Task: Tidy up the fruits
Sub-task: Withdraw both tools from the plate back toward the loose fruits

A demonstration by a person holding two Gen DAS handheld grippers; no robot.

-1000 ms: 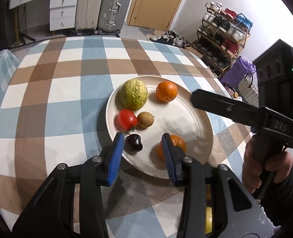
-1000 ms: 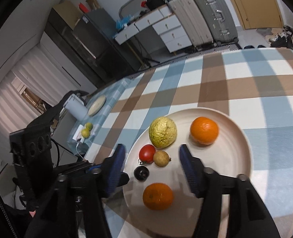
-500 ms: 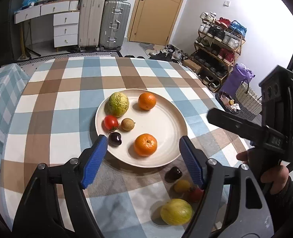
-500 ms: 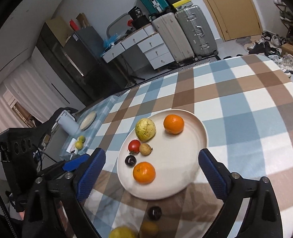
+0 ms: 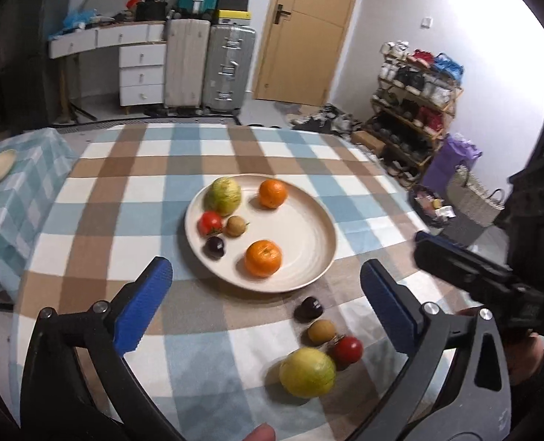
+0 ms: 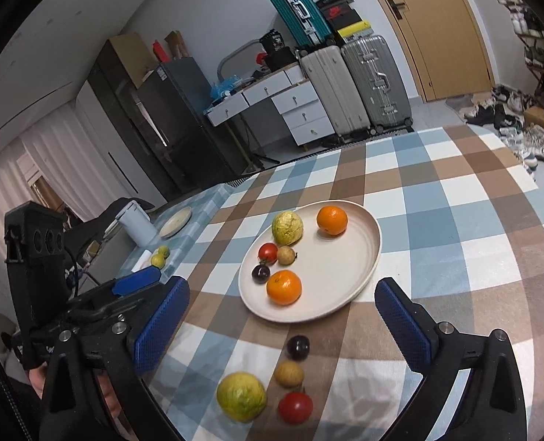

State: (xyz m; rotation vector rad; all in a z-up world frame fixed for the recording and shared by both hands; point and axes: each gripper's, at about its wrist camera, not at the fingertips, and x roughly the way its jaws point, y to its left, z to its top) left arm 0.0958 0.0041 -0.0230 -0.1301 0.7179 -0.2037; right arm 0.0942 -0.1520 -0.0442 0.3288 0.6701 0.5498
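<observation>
Your left gripper [image 5: 264, 297] hangs above the near rim of the plate [image 5: 327, 228] with its blue pads spread wide and nothing between them; your right gripper [image 6: 283, 316] is just as wide and just as empty, over the cloth beside the plate's near edge. On the plate sit six fruits: a green-yellow fruit [image 5: 223, 194], an orange [image 5: 273, 193] by the far rim, a tomato [image 5: 209, 223], a small brown fruit [image 5: 235, 226], a dark plum [image 5: 214, 247] and a second orange [image 5: 263, 258] toward the near rim. The plate's right half lies bare. Off the plate, four fruits cluster on the checked tablecloth [image 5: 124, 198] close to the table's near edge: a second plum [image 6: 298, 347], a second brown fruit [image 6: 289, 373], a second tomato [image 6: 295, 407] and a large yellow-green fruit [image 6: 241, 396]. Broad open cloth spreads left and beyond the plate.
</observation>
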